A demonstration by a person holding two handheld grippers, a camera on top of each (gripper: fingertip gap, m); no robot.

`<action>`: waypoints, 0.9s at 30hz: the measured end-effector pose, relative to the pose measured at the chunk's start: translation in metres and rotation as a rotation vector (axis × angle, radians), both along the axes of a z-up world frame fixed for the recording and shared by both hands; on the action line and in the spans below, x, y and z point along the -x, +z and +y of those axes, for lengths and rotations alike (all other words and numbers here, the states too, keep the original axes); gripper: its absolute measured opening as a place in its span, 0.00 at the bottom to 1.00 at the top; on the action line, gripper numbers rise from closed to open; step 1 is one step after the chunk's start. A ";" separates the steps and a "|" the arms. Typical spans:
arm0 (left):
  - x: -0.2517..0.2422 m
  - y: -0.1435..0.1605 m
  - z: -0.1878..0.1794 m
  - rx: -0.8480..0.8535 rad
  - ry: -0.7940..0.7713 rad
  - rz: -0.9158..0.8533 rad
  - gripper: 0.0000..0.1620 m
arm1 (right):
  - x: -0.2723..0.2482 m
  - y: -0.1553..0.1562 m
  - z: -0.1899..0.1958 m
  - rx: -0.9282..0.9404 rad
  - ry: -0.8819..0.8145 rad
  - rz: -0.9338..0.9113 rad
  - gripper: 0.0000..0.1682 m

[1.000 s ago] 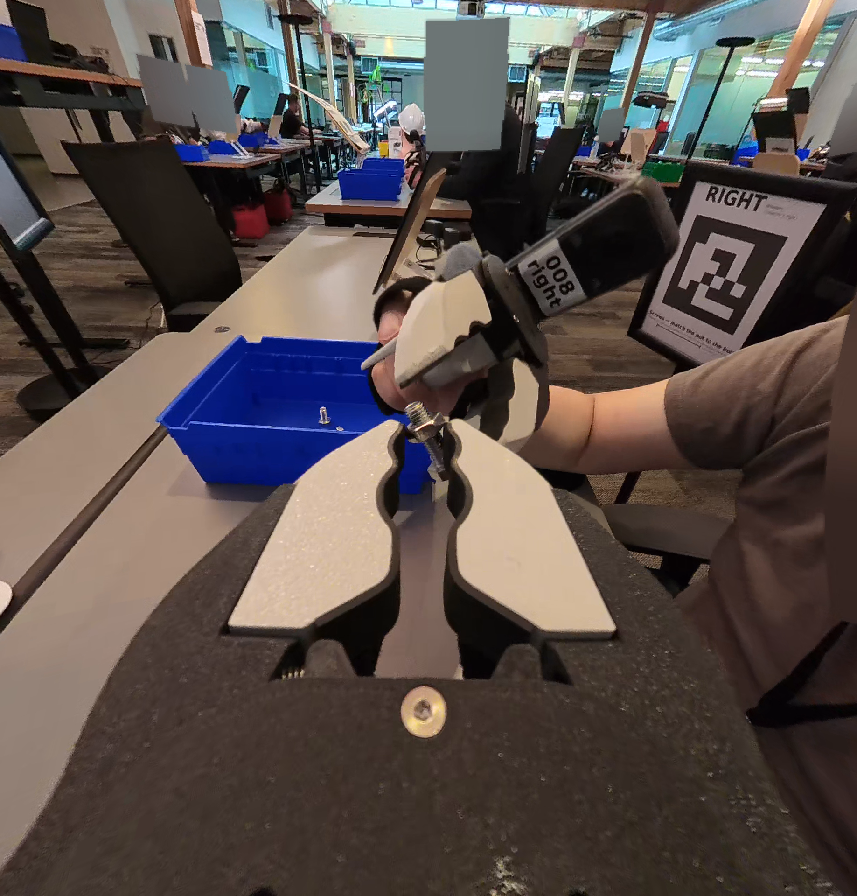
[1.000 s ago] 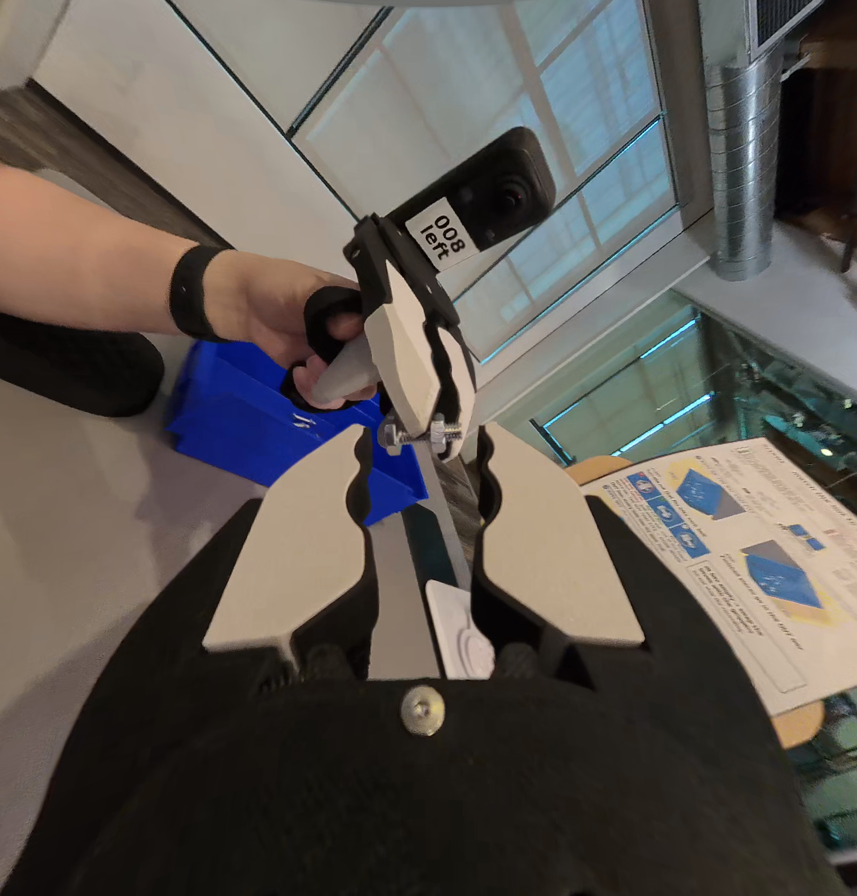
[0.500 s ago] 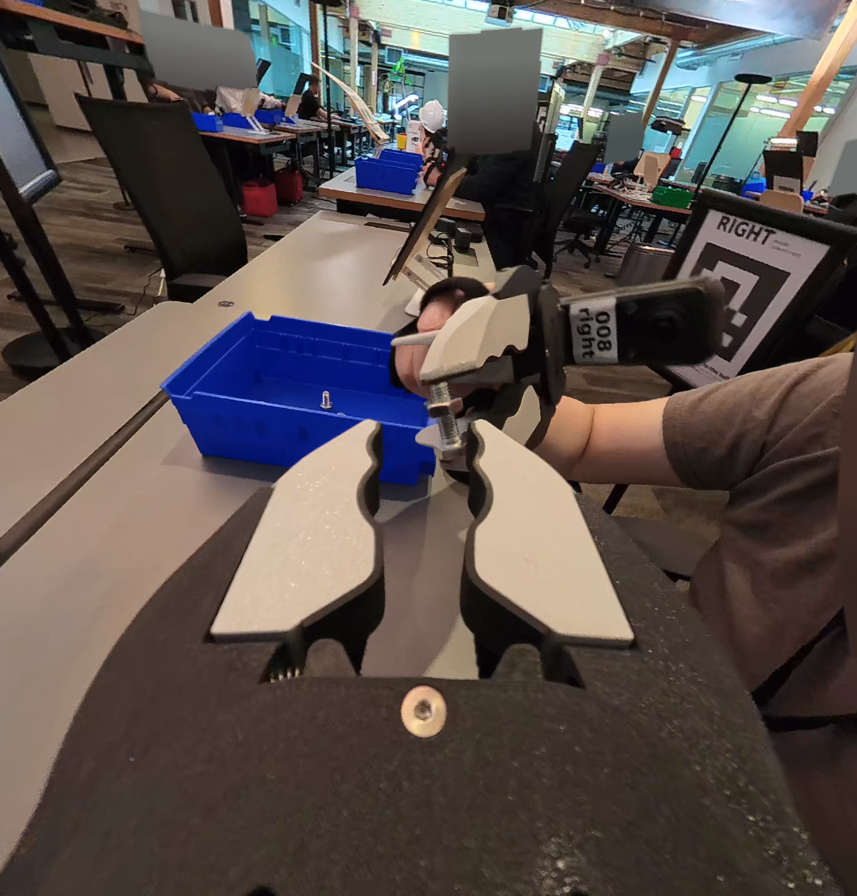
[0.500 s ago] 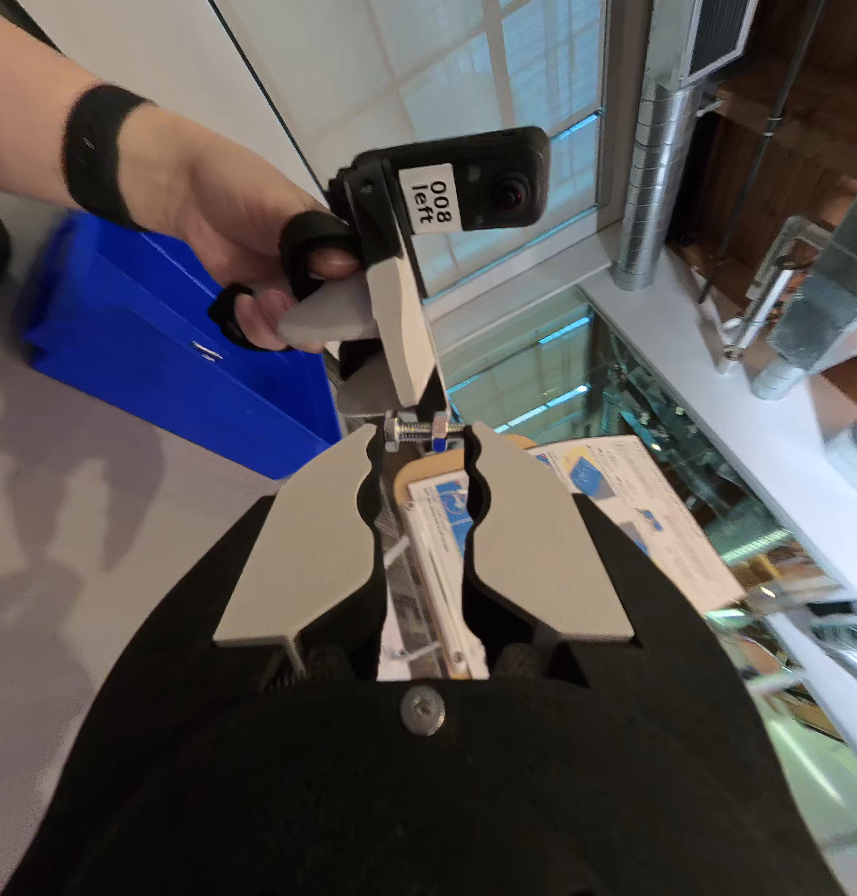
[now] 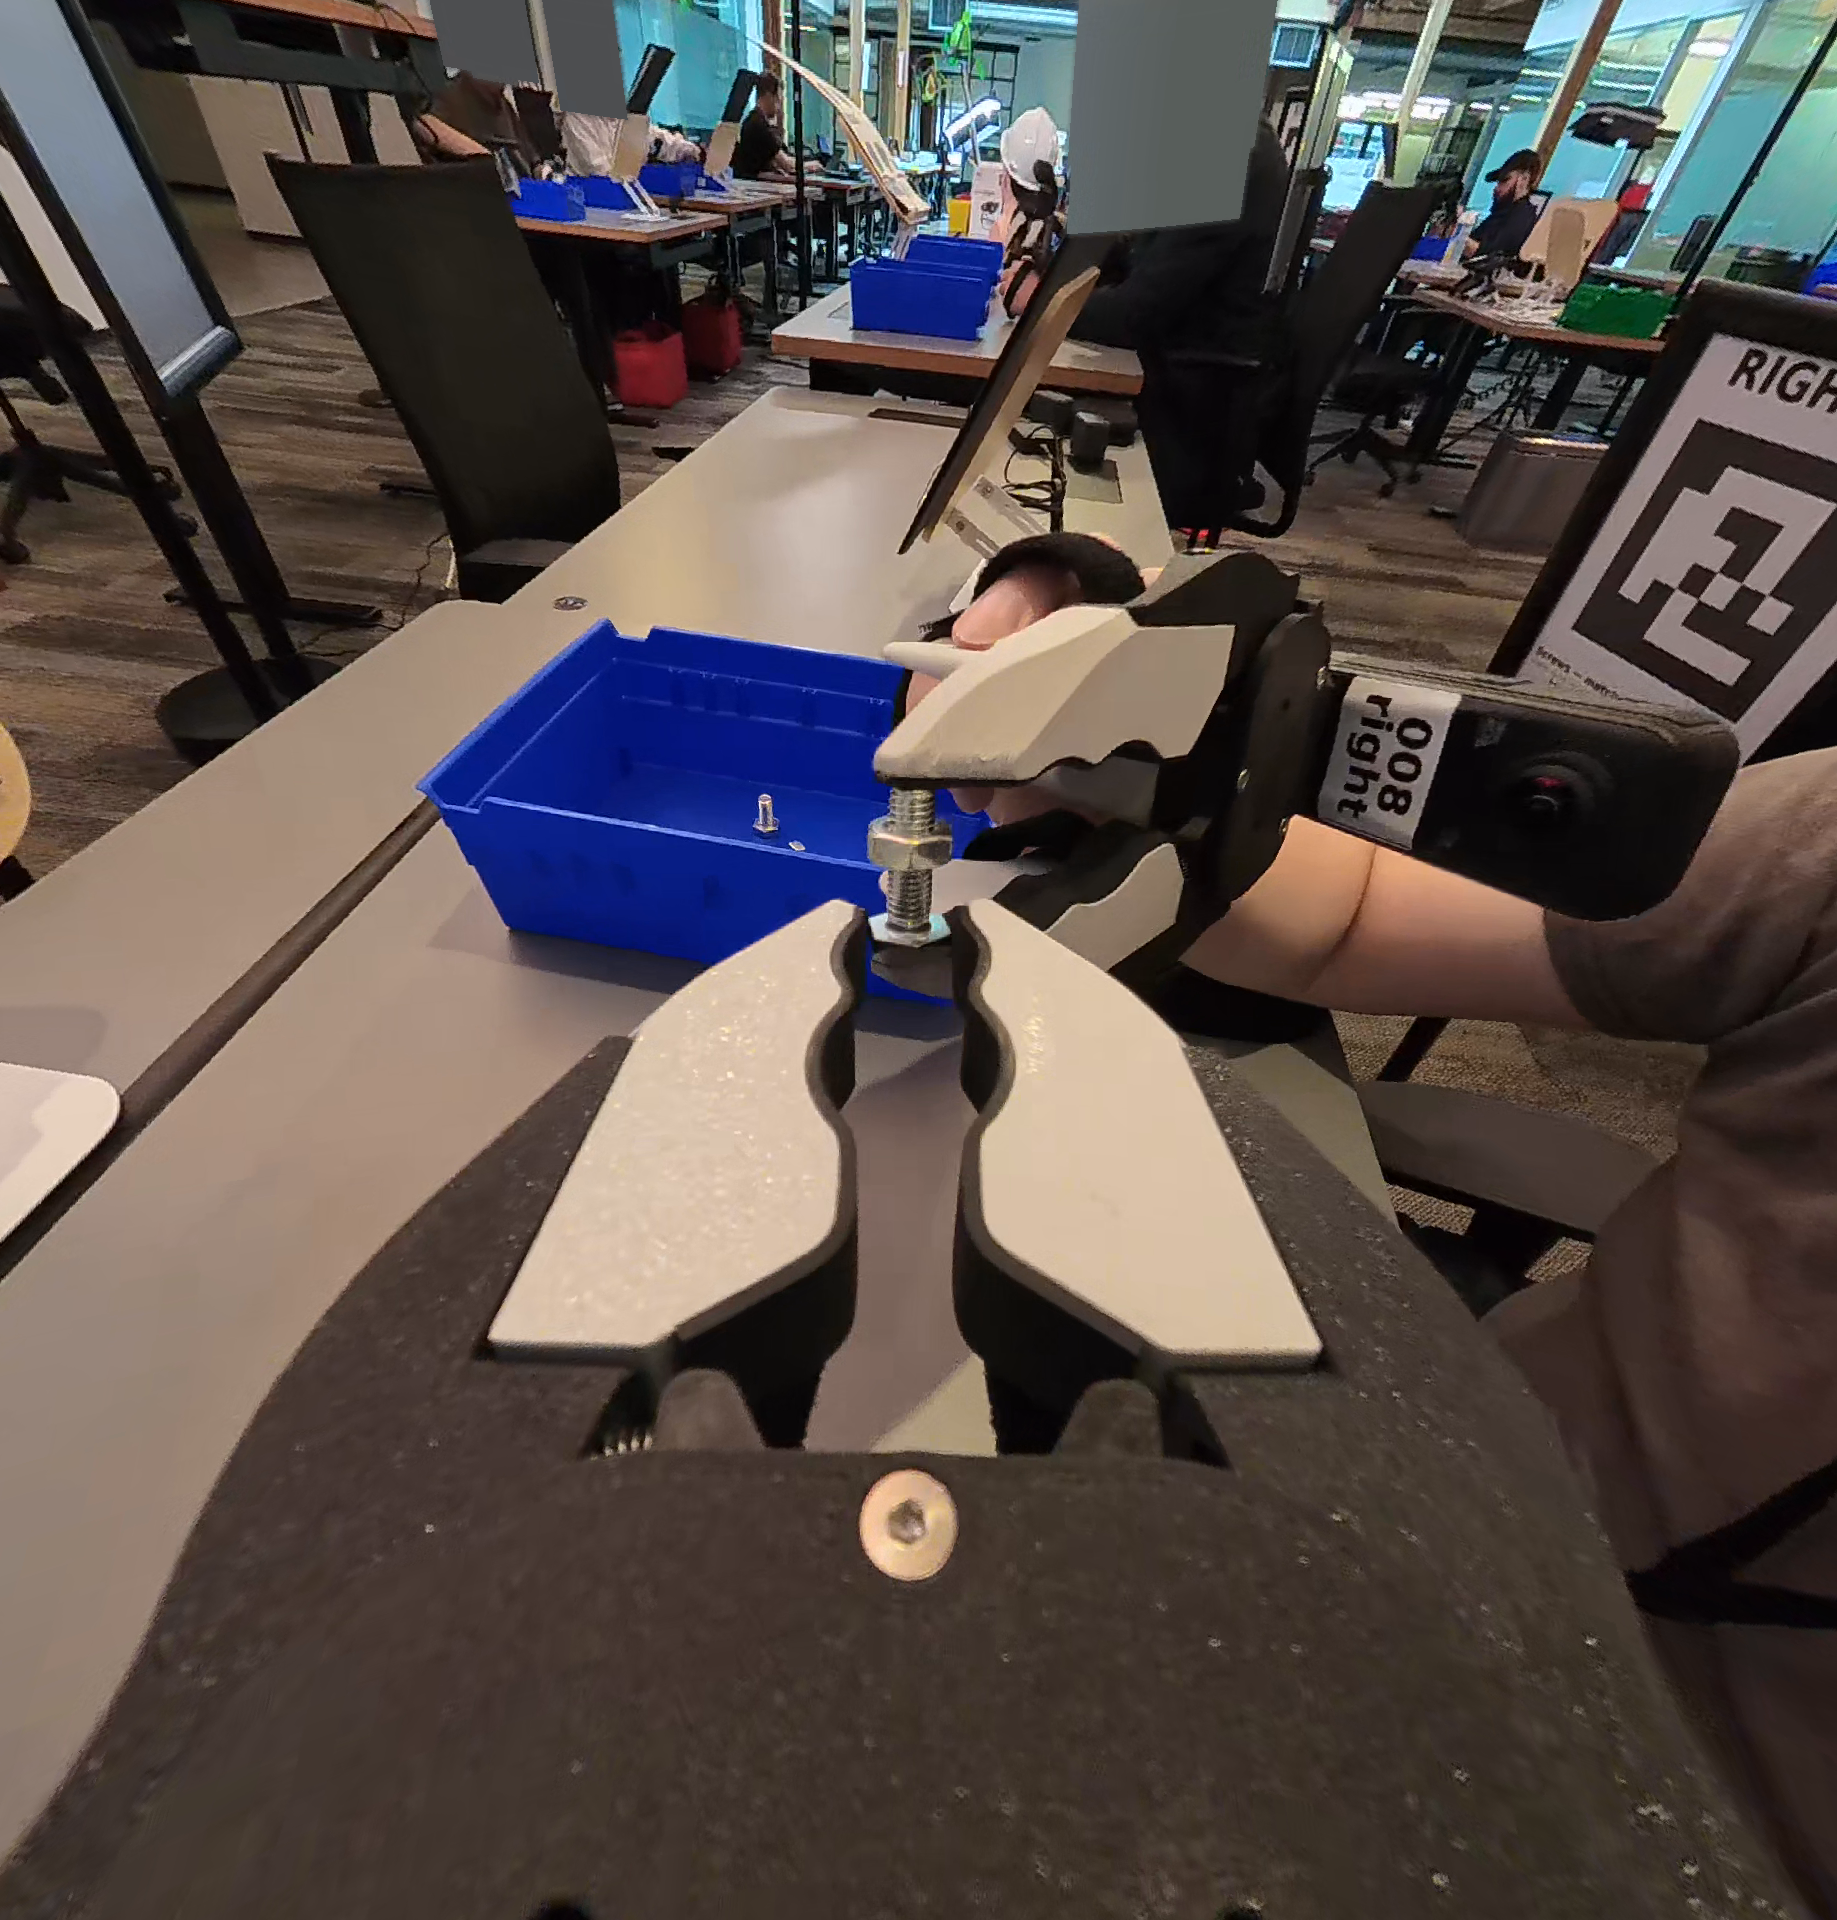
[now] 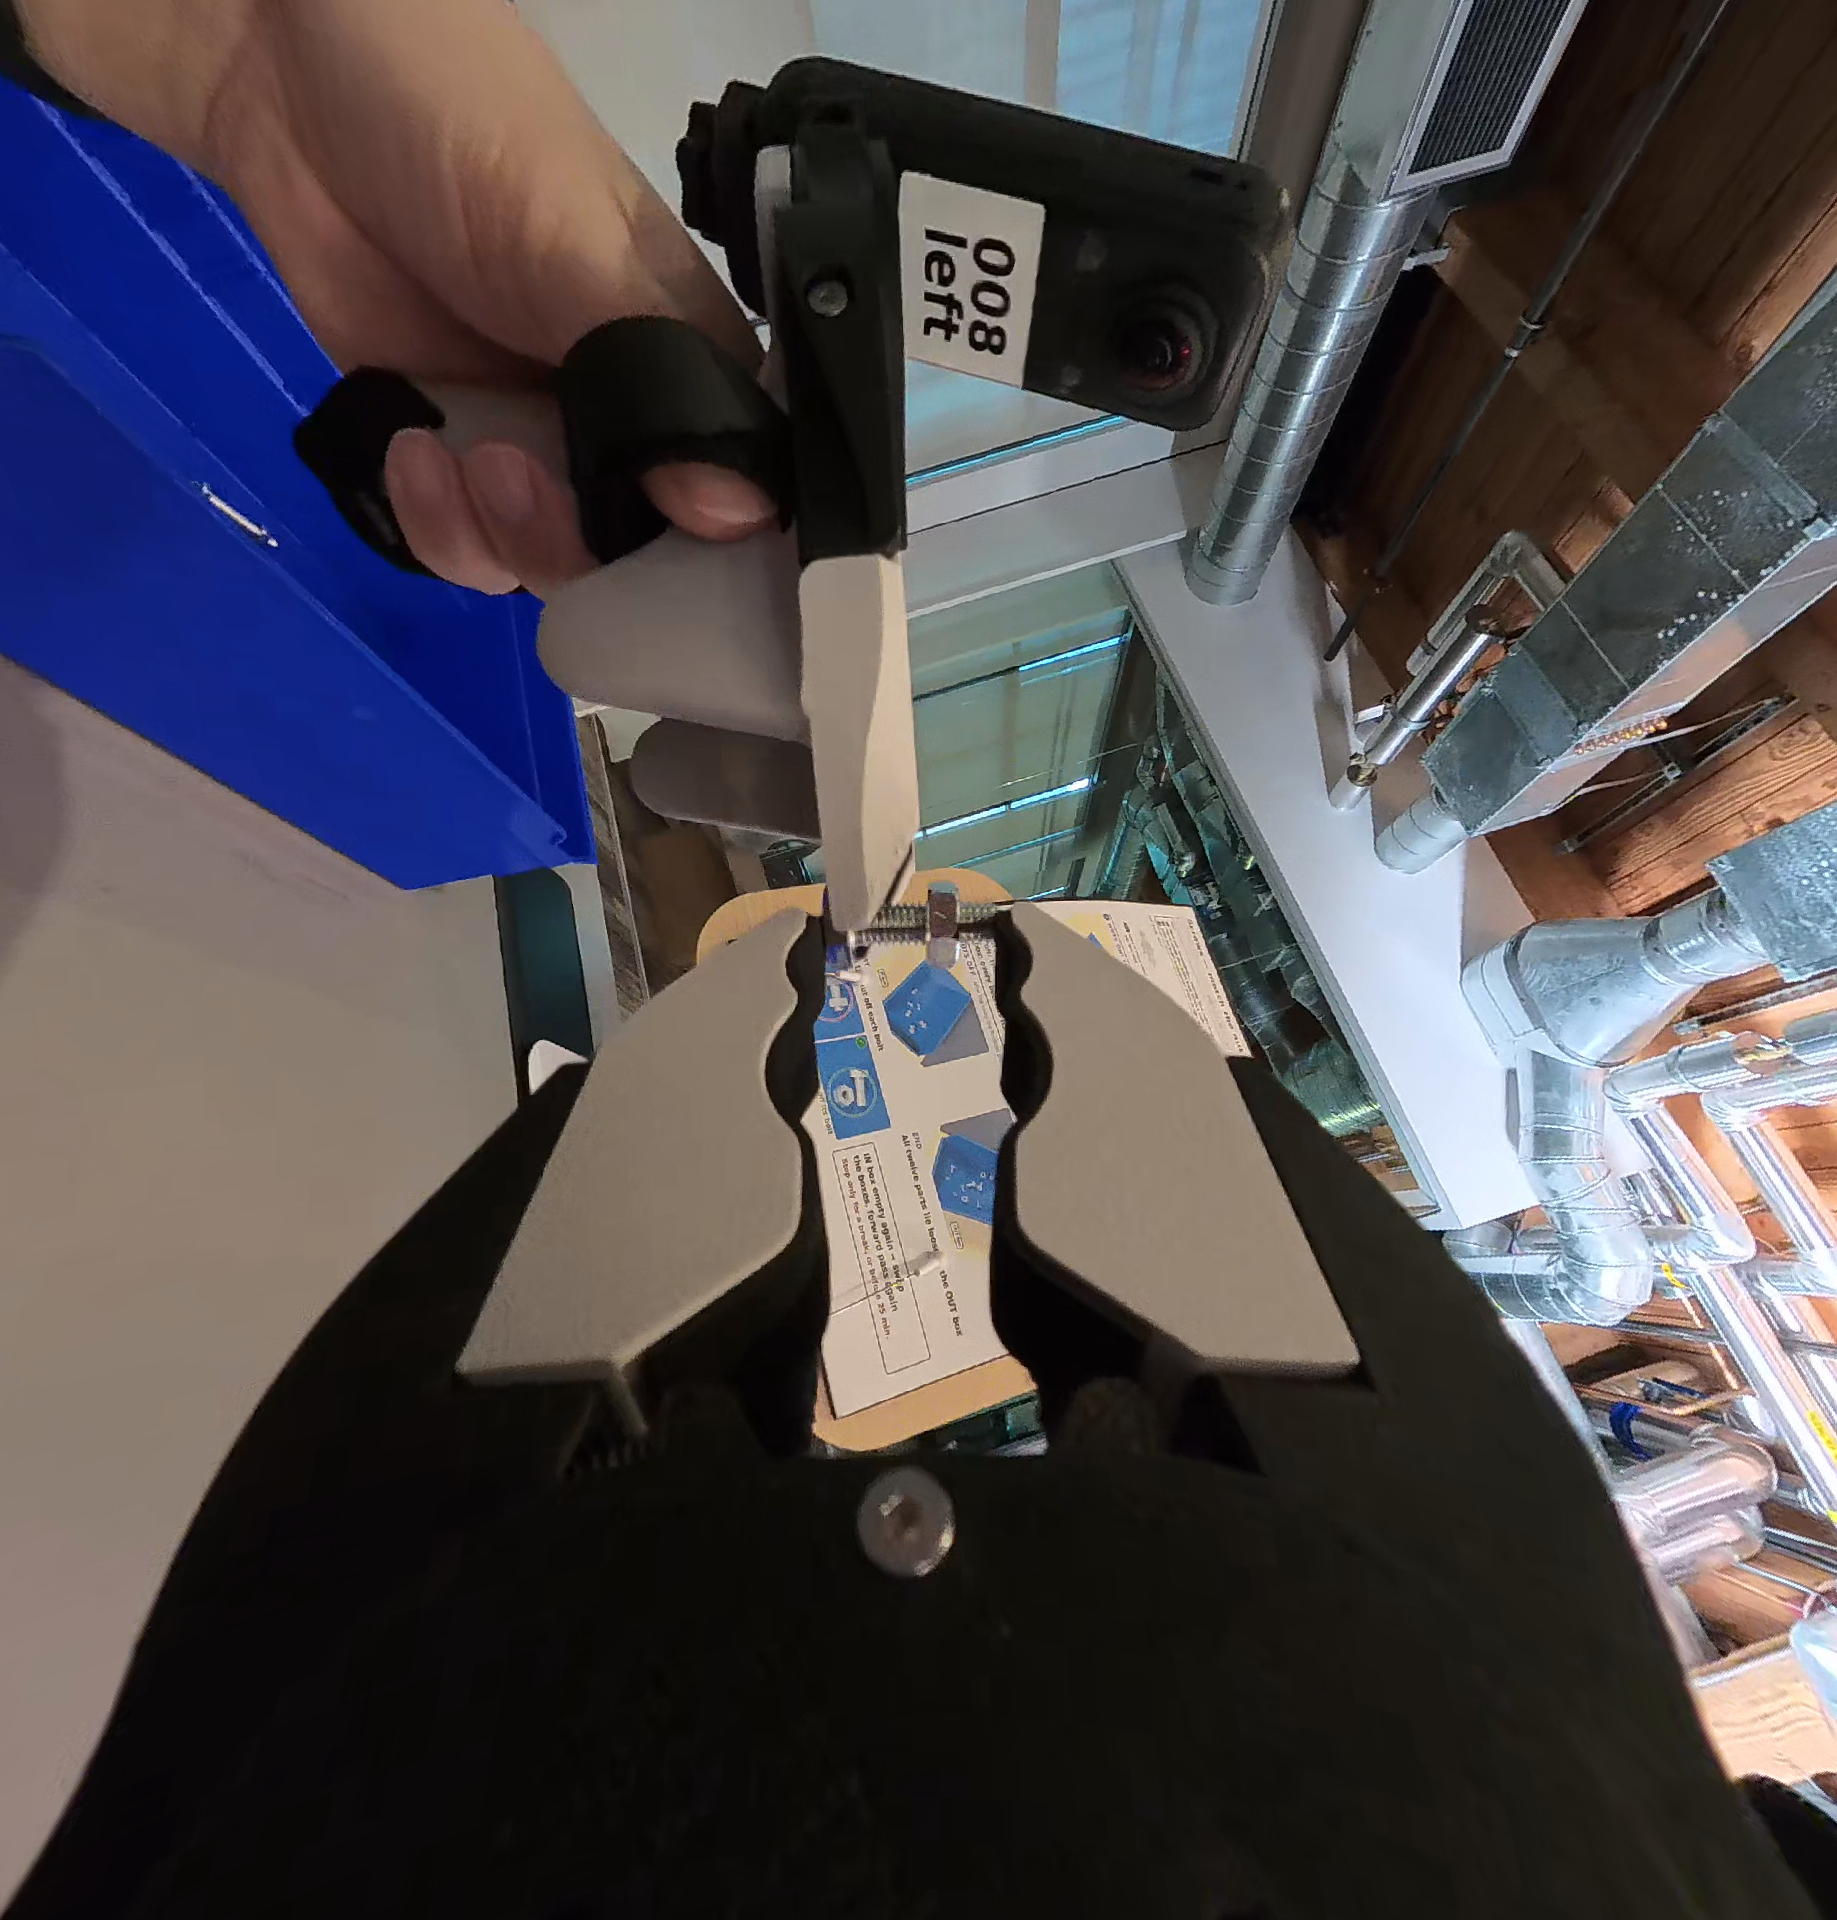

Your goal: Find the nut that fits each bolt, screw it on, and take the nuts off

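With left gripper [image 5: 901, 928], clamping bolt [image 5: 909, 896] by its head, pinching it at the very tips and holding it upright, thread pointing up. Carrying nut [image 5: 909, 842] about midway along the thread, with bare thread showing both above and below it. Holding all this over table [image 5: 322, 1039], in front of the near right corner of blue bin [image 5: 602, 862].

With right gripper [image 6: 906, 923], straddling bolt lengthwise from the side, jaws standing apart. Resting one finger [image 5: 997, 727] on the threaded end and setting the other down by the head, just beside the left tips. Touching nut with neither finger, as far as showing. Not showing clearly whether pressing against the head end or merely sitting near it.

Gripping each handle with a hand, black straps wrapping the fingers.

Leaving second bolt [image 5: 764, 812] standing head-down on the bin floor, well apart from both grippers.

Looking, in the right wrist view, past the tips onto printed sheet [image 6: 893, 1195] lying beyond.
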State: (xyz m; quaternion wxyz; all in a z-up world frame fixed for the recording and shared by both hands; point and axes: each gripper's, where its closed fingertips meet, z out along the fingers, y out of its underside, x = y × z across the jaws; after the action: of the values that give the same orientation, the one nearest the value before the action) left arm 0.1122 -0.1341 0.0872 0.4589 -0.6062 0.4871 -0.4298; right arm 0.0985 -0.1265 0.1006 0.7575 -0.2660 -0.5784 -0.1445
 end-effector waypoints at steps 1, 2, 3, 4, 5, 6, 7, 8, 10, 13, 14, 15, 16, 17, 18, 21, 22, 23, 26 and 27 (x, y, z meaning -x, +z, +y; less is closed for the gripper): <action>0.000 -0.001 0.000 0.002 -0.001 0.003 0.09 | 0.000 -0.001 0.000 -0.003 -0.002 -0.007 0.19; 0.000 -0.001 0.000 0.006 -0.002 0.003 0.09 | 0.000 -0.001 0.000 -0.004 -0.002 -0.010 0.19; -0.001 -0.001 0.000 0.005 -0.004 0.001 0.09 | 0.000 -0.001 0.000 -0.003 -0.002 -0.009 0.19; -0.001 -0.002 0.000 0.007 -0.010 0.003 0.09 | 0.000 -0.001 0.000 -0.001 0.001 -0.007 0.19; -0.002 -0.004 0.000 0.013 -0.016 0.009 0.09 | 0.000 -0.002 0.000 0.002 0.004 -0.008 0.19; -0.002 -0.004 0.000 0.018 -0.016 0.005 0.09 | 0.001 -0.002 0.000 0.004 0.003 -0.008 0.19; -0.002 -0.005 0.001 0.020 -0.012 0.002 0.09 | 0.000 -0.002 0.001 0.006 -0.002 -0.009 0.19; -0.002 -0.005 0.002 0.017 -0.007 0.005 0.09 | 0.000 -0.003 0.002 0.010 -0.005 -0.010 0.19; -0.002 -0.006 0.003 0.006 0.001 0.010 0.09 | 0.000 -0.003 0.003 0.017 -0.003 -0.006 0.19; -0.003 -0.005 0.005 0.000 0.017 0.007 0.09 | -0.001 -0.002 0.005 0.027 -0.005 0.002 0.19; -0.003 -0.004 0.006 0.002 0.024 0.001 0.09 | -0.001 -0.002 0.005 0.037 0.000 0.010 0.19; -0.003 -0.003 0.006 0.002 0.027 -0.007 0.09 | -0.002 -0.001 0.005 0.049 0.010 0.020 0.19; -0.004 -0.003 0.006 0.005 0.028 -0.011 0.09 | -0.002 -0.001 0.005 0.064 0.020 0.027 0.20; -0.004 -0.003 0.007 0.010 0.032 -0.014 0.09 | -0.002 0.000 0.005 0.076 0.030 0.030 0.20; -0.003 -0.002 0.008 0.011 0.036 -0.022 0.09 | -0.002 0.000 0.004 0.081 0.037 0.033 0.20; -0.001 -0.002 0.010 0.033 0.032 -0.028 0.09 | -0.003 0.001 0.004 0.095 0.044 0.042 0.21; -0.001 -0.002 0.009 0.041 0.026 -0.033 0.09 | -0.003 0.001 0.004 0.098 0.044 0.043 0.21; -0.001 0.000 0.009 0.047 0.020 -0.044 0.09 | -0.003 0.001 0.004 0.097 0.045 0.042 0.21; -0.001 -0.001 0.008 0.048 0.014 -0.035 0.09 | -0.002 0.000 0.005 0.104 0.045 0.037 0.21; -0.001 -0.003 0.008 0.041 0.014 -0.025 0.09 | -0.002 0.000 0.005 0.107 0.045 0.037 0.21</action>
State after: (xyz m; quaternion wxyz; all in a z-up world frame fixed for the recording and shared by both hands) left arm 0.1136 -0.1262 0.0845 0.4554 -0.6135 0.4679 -0.4441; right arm 0.1008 -0.1212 0.1001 0.7557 -0.2959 -0.5771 -0.0912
